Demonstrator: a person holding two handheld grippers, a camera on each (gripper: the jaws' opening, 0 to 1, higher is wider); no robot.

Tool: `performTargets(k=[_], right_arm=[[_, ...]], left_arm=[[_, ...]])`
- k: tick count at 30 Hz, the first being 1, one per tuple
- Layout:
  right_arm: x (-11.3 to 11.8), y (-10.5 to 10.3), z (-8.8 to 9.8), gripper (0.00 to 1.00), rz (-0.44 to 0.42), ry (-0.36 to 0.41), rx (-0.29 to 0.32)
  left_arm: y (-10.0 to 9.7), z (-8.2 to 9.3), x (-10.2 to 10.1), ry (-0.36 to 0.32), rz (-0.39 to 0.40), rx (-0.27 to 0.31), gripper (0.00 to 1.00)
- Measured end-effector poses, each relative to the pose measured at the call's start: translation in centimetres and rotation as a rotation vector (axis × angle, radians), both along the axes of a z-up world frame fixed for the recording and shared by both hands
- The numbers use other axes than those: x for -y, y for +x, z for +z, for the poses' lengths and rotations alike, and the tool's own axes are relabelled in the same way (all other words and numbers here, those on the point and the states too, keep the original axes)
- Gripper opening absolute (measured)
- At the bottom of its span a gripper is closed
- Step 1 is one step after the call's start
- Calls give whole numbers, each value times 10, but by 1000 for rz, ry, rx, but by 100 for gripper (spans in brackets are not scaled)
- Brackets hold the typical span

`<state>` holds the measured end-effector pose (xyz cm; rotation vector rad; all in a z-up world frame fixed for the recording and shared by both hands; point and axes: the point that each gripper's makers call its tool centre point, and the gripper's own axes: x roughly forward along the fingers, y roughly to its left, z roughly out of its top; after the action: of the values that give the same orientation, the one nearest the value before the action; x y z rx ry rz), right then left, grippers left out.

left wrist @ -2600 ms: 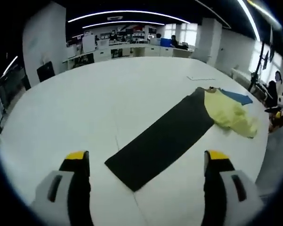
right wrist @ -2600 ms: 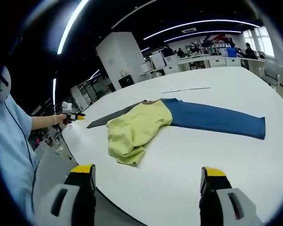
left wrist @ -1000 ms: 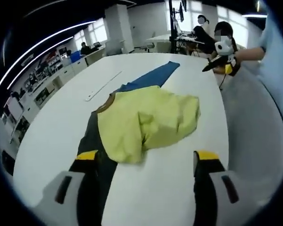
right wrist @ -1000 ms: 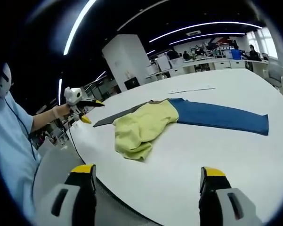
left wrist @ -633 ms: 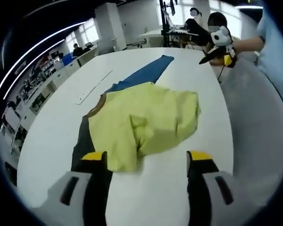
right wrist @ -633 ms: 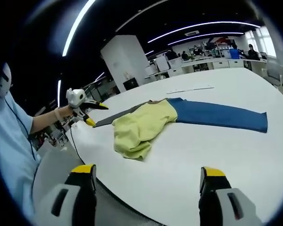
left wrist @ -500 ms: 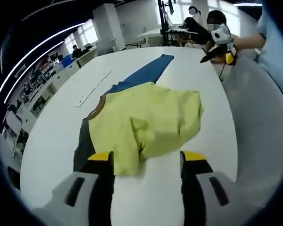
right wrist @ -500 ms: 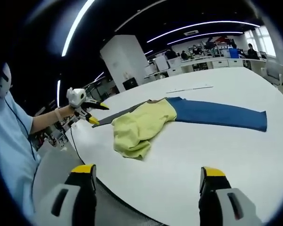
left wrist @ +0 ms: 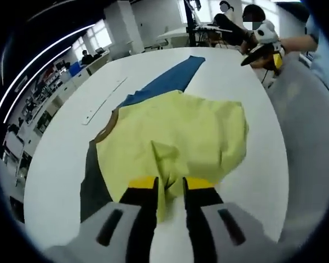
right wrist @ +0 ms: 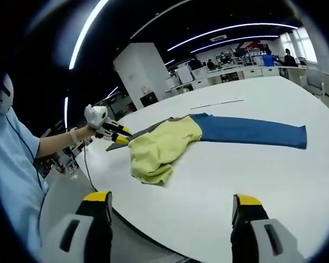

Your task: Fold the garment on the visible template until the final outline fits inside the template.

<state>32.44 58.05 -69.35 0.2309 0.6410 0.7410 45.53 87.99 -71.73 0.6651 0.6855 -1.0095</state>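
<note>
A crumpled yellow garment (left wrist: pixel 175 131) lies on the white table (left wrist: pixel 235 93), over the join of a dark grey mat (left wrist: pixel 92 181) and a blue mat (left wrist: pixel 169 79). My left gripper (left wrist: pixel 169 184) has its jaws drawn close together on a raised fold at the garment's near edge. In the right gripper view the same garment (right wrist: pixel 159 143) lies mid-table, with the left gripper (right wrist: pixel 114 131) at its left end, held by a hand. My right gripper (right wrist: pixel 171 205) stands open over the table's near edge, well short of the garment, nothing between its jaws.
A thin white strip (left wrist: pixel 104 101) lies on the table beyond the mats. The right gripper (left wrist: pixel 261 50) and its hand show past the table's far edge. A person in light blue (right wrist: pixel 13 164) stands at the left. Desks and people fill the room behind.
My left gripper moved in on the garment and its jaws closed from wide apart onto the fold at the near edge. The right gripper stayed open and nearly still.
</note>
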Motion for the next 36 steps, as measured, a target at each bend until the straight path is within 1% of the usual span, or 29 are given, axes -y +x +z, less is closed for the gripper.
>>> performTargets(k=[2,4,7,11,13,15,19,22,24,25,27,29,30,32,33,34,35,36], right_arm=[[1,-1,-1,91,-2,-2,-3],[0,-1,-1,91,-3,1,-4],[-1,-2,-2,91,-2,1,-7],[-2,-1,-2,91,-3,2,-7],[-2,-2,-2,91,-3,4,-9],[-1,-2,-3,90,-3,-1,-12],[2,-2,-4,91,-14,6,-15],[1,-2,-4,90,-16,8,-18],[0,-2,-4,91,-19,11,-17],[0,-2,-5,91,-20,11,-19],[0,-3,-5,91,-18,12,-22],[0,-3,-6,91,-17,12,-22],[0,-3,-6,91,-17,12,-24],[1,-3,-7,91,-19,11,-27],[2,-3,-7,91,-19,11,-27],[2,-3,-7,91,-21,11,-28],[3,-3,-7,91,-23,12,-27],[6,-1,-8,91,-27,14,-26]], left_arm=[[-3,-5,3,0,-9,-23,16],[-5,-11,4,5,-12,-36,13],[-7,-19,6,2,-7,-63,13],[-9,-23,9,-4,-4,-78,12],[-7,-23,5,5,-1,-67,12],[-3,-21,0,4,26,-57,11],[9,-20,-18,50,75,-8,6],[15,-24,-23,73,93,14,9],[16,-27,-26,110,84,33,11],[18,-30,-28,142,82,53,12],[19,-33,-26,131,88,54,11],[25,-34,-28,146,111,75,10],[27,-35,-30,159,116,82,8],[31,-37,-33,163,124,80,0],[32,-36,-35,167,124,76,0],[37,-32,-36,150,146,76,0],[33,-30,-35,132,165,64,0],[34,-27,-36,129,163,68,0]])
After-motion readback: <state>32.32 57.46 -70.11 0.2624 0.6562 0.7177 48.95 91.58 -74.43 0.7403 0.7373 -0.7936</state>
